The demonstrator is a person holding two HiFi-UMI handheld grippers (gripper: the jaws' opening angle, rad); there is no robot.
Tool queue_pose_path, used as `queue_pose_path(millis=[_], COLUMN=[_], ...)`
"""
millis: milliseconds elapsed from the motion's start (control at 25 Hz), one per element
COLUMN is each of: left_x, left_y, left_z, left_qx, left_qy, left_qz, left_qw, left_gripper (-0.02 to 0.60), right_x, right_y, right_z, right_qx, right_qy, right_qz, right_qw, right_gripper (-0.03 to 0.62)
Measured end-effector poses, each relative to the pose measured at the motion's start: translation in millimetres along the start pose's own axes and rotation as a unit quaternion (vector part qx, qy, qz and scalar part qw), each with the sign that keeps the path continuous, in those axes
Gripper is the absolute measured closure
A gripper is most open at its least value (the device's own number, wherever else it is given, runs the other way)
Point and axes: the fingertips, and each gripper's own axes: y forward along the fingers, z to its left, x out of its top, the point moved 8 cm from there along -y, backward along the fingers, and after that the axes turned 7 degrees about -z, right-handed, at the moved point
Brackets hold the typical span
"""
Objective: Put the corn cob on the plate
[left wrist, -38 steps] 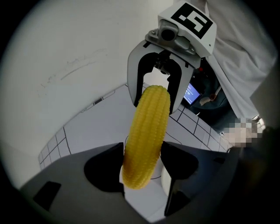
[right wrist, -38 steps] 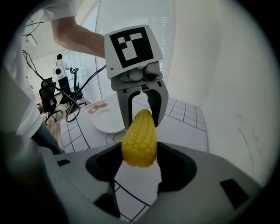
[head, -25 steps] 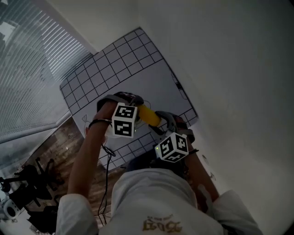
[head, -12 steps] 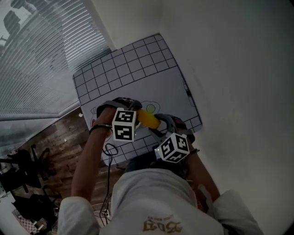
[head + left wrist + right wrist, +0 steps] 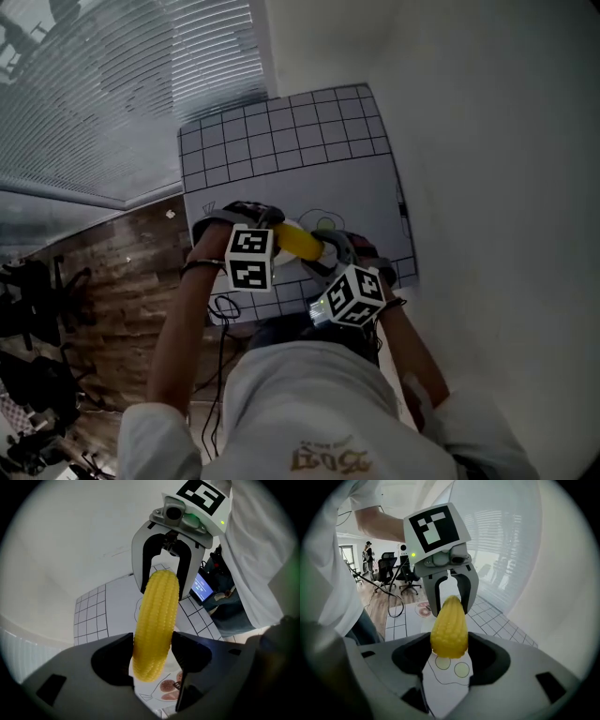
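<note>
Left gripper is clamped on one end of the corn cob, jaws spread pretty wide since the cob fills the whole gap, with both pads pressed onto the kernels. A bit of that end pokes back past the pads toward the camera. Right gripper has hold of the other end the same way, wide jaws snug on both sides of the cob. The two grippers face each other, and you can see each one's marker cube from the other's view.

So the corn is up in the air, strung between both grippers and roughly level in the head view. It's touching nothing else that I can see.

Right below it is a white mat with a black grid along its edges and drawings in the middle. There's a fried-egg outline with two yellowish circles under the right end, and some reddish round doodles under the left. The mat lies on a white desk. Off to the side there's wood floor, window blinds, and a small lit screen.
</note>
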Motion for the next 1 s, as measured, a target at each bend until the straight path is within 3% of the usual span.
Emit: queue_pose_path(millis=[520,1000], left_x=[-41,-54], left_y=[-17,12], left_z=[-16,-27], left_qx=[0.034,0.032], left_qy=[-0.096,-0.163], left_qz=[0.007,0.0], left_qw=[0.9948,0.9861], left_gripper=[0.321,0.324], right_x=[28,9], right_y=[33,57], right_z=[-3,-4], right_qx=[0.082,0.142], right_qy=[-0.063,-0.084], right_qz=[-0.001,0.027], right_qw=[0.995,0.986], right_gripper=[0.347,0.347])
